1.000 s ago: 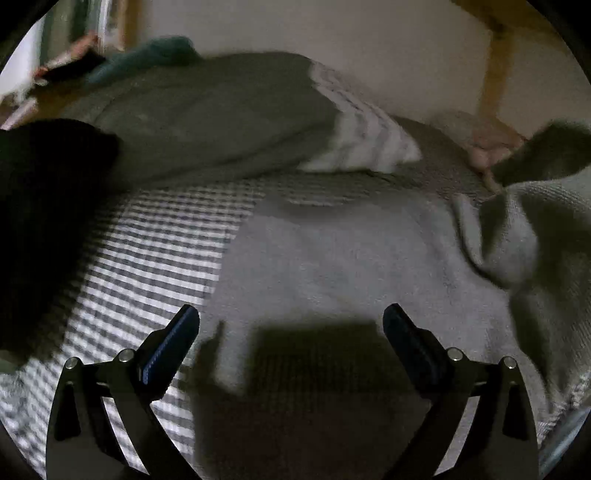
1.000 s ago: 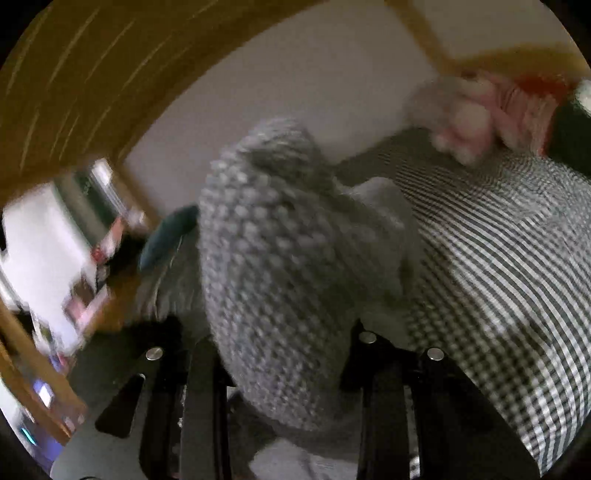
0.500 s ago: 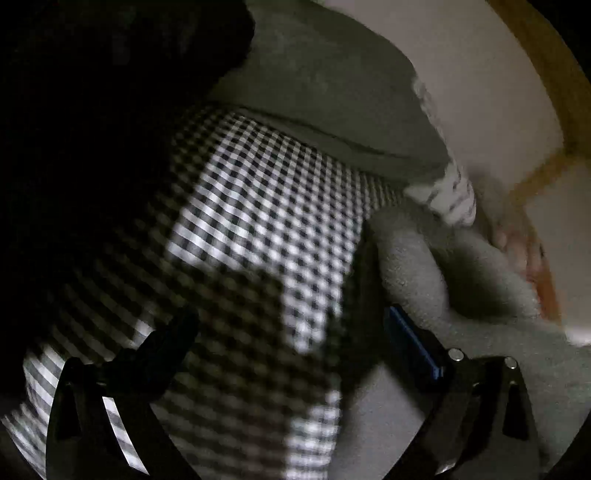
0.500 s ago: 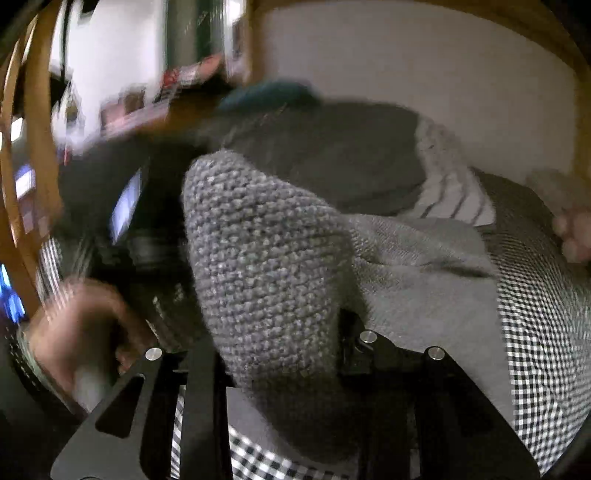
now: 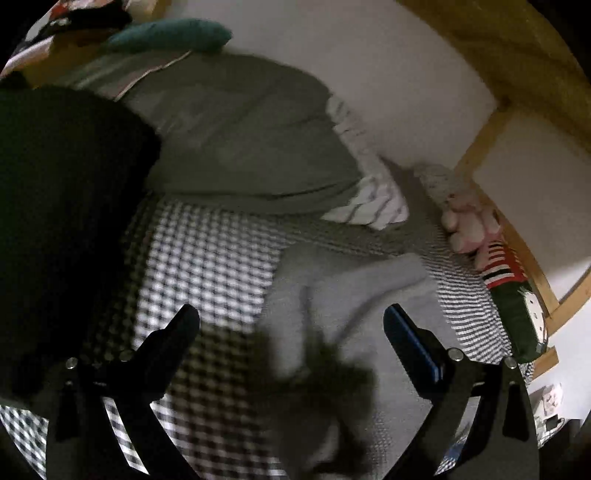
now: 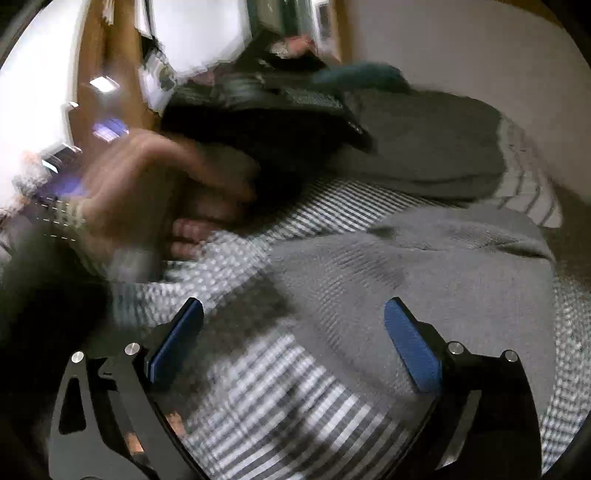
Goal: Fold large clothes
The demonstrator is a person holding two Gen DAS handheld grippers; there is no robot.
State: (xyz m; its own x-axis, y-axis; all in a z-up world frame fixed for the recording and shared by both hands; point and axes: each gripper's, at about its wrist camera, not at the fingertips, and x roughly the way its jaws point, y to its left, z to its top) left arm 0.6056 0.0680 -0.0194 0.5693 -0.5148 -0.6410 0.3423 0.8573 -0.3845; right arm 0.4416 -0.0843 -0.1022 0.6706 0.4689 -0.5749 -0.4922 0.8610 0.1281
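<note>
While the room stays dim and both views blur a little, the bed (image 5: 207,258) fills most of what I see, its black-and-white checked sheet (image 6: 280,402) spread flat. Along the far side, against the pale wall (image 5: 369,74), lies a big grey-green duvet (image 5: 240,147) with a striped white edge (image 5: 373,206) showing at its near corner. In front of it the grey knitted sweater (image 6: 424,266) lies on the sheet, bunched and creased, one thick fold reaching toward the duvet; from the left side it shows as a pale grey heap (image 5: 343,295) between the fingers and beyond them. A wooden frame (image 5: 517,55) curves over the bed's far end, and soft toys (image 5: 476,229) sit in the corner beneath it. A teal cushion (image 5: 173,35) rests behind the duvet.

The right gripper (image 6: 293,339) hangs just above the sweater's near edge, its jaws swinging apart and already wide; the blue pads (image 6: 410,347) touch nothing and the knit lies loose below them. The left gripper (image 5: 291,332) also stands wide open with nothing in its grasp, above the line where sweater meets sheet. A person's hand (image 6: 159,199), blurred, shows to the left in the right view, wrapped round a black handle.
</note>
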